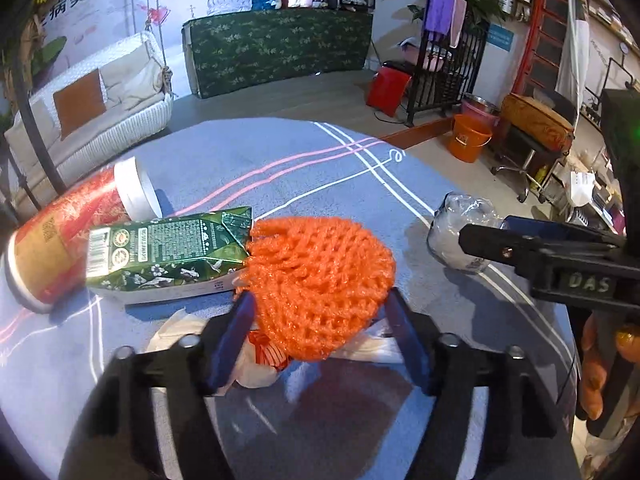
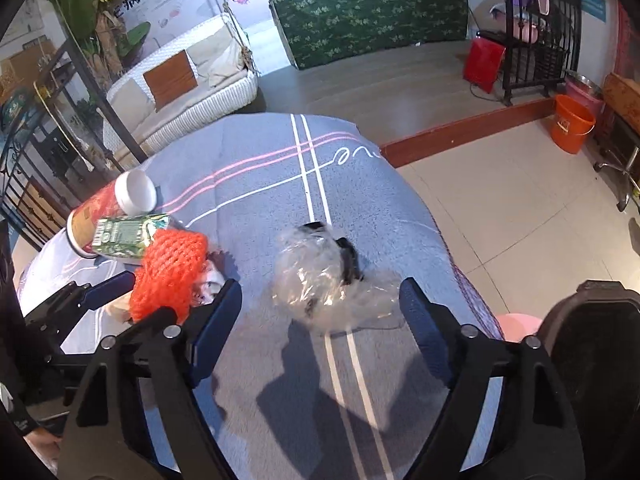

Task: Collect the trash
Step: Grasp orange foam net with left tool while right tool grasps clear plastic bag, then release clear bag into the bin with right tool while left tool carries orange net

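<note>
- The left claw (image 1: 320, 332) is spread around the orange foam fruit net (image 1: 320, 280) on the blue-clothed table (image 1: 248, 160); it should close low, clear of the green drink carton (image 1: 168, 252).
- The right claw (image 2: 320, 312) is spread before the crumpled clear plastic wrap (image 2: 320, 280); centre first.

We see an orange foam net (image 1: 320, 284) bunched atop white wrappers (image 1: 256, 372), touching a dented green drink carton (image 1: 168, 256) lying flat against a toppled red cup (image 1: 68, 236). Well apart to the right lies a crumpled clear plastic bag (image 2: 324, 280).
</note>
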{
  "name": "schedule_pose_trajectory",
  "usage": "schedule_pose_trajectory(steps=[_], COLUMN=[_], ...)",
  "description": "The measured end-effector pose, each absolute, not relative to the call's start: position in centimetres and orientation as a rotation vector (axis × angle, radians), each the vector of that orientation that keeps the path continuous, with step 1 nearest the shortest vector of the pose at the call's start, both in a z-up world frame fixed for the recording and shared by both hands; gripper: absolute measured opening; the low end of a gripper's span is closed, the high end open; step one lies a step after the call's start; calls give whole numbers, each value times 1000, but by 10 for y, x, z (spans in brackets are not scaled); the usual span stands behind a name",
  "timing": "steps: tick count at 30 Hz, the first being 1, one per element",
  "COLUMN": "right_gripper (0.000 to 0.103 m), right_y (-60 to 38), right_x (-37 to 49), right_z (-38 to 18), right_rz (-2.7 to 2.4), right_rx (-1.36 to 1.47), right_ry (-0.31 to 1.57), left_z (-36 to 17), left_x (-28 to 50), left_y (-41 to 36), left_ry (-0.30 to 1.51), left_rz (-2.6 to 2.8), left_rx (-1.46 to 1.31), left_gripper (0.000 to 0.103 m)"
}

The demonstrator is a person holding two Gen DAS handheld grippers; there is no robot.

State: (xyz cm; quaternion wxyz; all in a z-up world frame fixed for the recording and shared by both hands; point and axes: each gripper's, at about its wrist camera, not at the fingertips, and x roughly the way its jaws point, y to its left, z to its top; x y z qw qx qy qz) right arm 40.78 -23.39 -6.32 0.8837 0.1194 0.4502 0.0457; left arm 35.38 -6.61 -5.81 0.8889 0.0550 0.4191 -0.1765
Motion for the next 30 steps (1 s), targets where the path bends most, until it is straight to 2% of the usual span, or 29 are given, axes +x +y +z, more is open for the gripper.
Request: schedule_pose_trajectory(steps=[3, 5, 6, 7, 9, 10, 12, 30], right_gripper=[63, 58, 49, 45, 41, 39, 38, 37], right_y=[-233, -234, -235, -235, -230, -227, -223, -217], right_x=[414, 414, 413, 412, 409, 407, 400, 299], right_z=[-71, -76, -76, -75, -72, -70, -66, -34], right_rz=[78, 77, 85, 89, 87, 87, 97, 131], right_rx=[251, 260, 262, 261, 241, 229, 215, 286], right_ry=[965, 964, 958, 951, 939, 932, 909, 789], left_z=[-59, -60, -60, -60, -57, -55, -51, -15], left_x=[353, 351, 350, 349, 346, 344, 338, 235], left_y=[-60, -57, -54, -51, -46, -45, -41, -18], left_ry=[871, 863, 863, 862, 850, 839, 823, 692], left_rz=[-365, -367, -367, -368, -366, -364, -363, -307], left_rx=[79, 56, 37, 19, -12, -20, -33, -168], left_gripper=[51, 44, 40, 34, 31, 25, 21, 20])
